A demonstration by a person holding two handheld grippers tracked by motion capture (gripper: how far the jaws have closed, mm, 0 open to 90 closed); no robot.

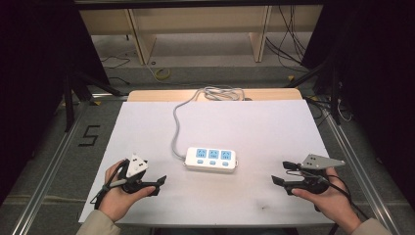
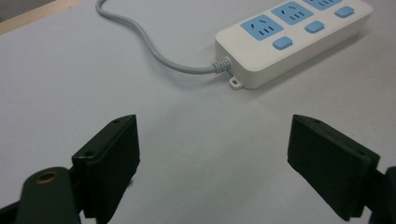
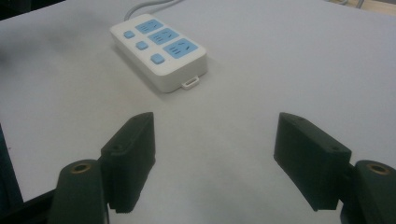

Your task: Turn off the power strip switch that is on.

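A white power strip (image 1: 211, 159) with three blue sockets and three blue switches lies in the middle of the white table top. Its grey cable (image 1: 176, 128) runs off to the far edge, where it is coiled. The strip lies ahead of the left gripper's jaws (image 2: 292, 39) and ahead of the right gripper's jaws (image 3: 158, 49). My left gripper (image 1: 155, 184) rests near the front left of the table, open, nothing between its jaws (image 2: 214, 168). My right gripper (image 1: 283, 172) rests at the front right, also open and empty (image 3: 215, 156). Both point inward toward the strip.
The white sheet (image 1: 254, 127) covers a wooden table (image 1: 147, 95). Metal rails (image 1: 44, 181) run along both sides. Beyond the far edge are wooden shelving (image 1: 195, 34) and loose cables (image 1: 288, 44) on the floor.
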